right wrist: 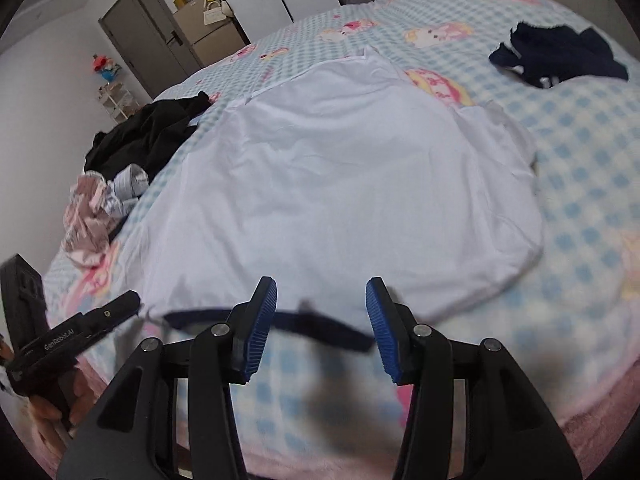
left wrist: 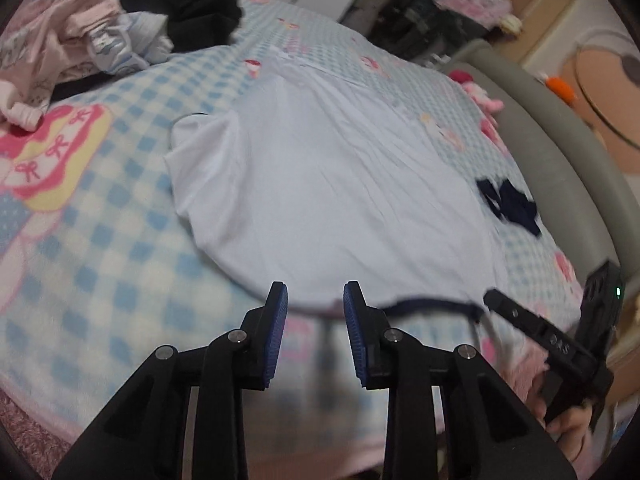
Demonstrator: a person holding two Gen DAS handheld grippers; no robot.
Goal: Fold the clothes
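A white T-shirt (left wrist: 320, 184) with a dark navy collar (left wrist: 432, 305) lies spread flat on the checked bed, collar end nearest me. It also shows in the right wrist view (right wrist: 340, 184), with the collar (right wrist: 320, 326) just past the fingertips. My left gripper (left wrist: 315, 292) is open and empty, just short of the shirt's near edge, left of the collar. My right gripper (right wrist: 321, 290) is open and empty over the collar edge. In the left wrist view the right gripper (left wrist: 496, 300) enters from the right. In the right wrist view the left gripper (right wrist: 128, 304) enters from the left.
The bed has a blue-checked cartoon blanket (left wrist: 120, 248). A small navy garment (left wrist: 510, 204) lies beyond the shirt, seen also in the right wrist view (right wrist: 560, 58). A pile of pink, black and pale clothes (left wrist: 80, 40) sits at the far left. A grey padded bed frame (left wrist: 560, 152) runs along the right.
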